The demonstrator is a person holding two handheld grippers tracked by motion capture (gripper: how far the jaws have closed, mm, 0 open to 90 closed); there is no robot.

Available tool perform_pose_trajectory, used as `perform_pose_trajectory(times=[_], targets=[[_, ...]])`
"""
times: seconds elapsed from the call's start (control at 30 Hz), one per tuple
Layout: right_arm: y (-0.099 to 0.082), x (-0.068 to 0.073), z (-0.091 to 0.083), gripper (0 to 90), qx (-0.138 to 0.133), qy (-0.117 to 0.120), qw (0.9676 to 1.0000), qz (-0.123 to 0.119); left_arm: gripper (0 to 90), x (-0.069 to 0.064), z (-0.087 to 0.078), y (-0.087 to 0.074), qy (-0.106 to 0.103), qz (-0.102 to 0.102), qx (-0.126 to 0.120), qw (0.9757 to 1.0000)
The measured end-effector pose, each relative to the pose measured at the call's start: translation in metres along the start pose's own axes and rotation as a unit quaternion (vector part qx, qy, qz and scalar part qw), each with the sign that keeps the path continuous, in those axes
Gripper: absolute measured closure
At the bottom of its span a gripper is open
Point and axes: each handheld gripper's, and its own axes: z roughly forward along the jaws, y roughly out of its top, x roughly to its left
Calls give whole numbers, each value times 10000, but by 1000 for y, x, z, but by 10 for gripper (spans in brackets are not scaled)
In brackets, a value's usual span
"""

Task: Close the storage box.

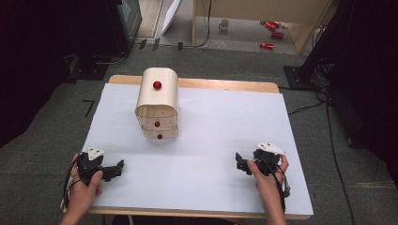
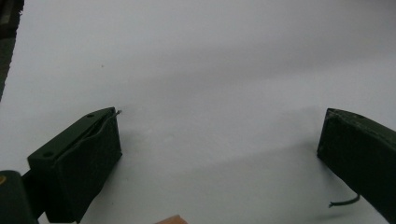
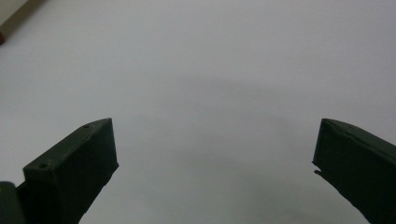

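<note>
Fingers spread wide on both grippers, holding nothing

Left gripper (image 1: 117,168) and right gripper (image 1: 239,161) rest near the tabletop's (image 1: 216,122) front corners, well apart. Beige drawer box (image 1: 157,103) with red knobs stands upright toward the far left.

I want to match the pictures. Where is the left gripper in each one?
High view: left gripper sits at bottom left.
Left gripper view: its open jaws rise from both bottom corners.
Right gripper view: these jaws belong to the right gripper.
Shared landmark: the white sheet under both grippers.
</note>
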Motion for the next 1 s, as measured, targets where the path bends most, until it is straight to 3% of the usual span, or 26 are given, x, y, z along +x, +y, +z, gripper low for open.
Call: perform_pose_trajectory(times=[0.27, 0.63, 0.73, 1.0], targets=[[-11, -34, -18, 0, -67, -177, 9997, 161, 0, 0, 0, 0, -3, -1, 4, 10000], [-35, -74, -28, 0, 96, -370, 9984, 427, 0, 0, 0, 0, -1, 5, 3, 10000], [-38, -80, -30, 0, 145, -499, 9981, 316, 0, 0, 0, 0, -1, 5, 4, 10000], [-47, -96, -36, 0, 204, -659, 9971, 337, 0, 0, 0, 0, -2, 0, 0, 10000]])
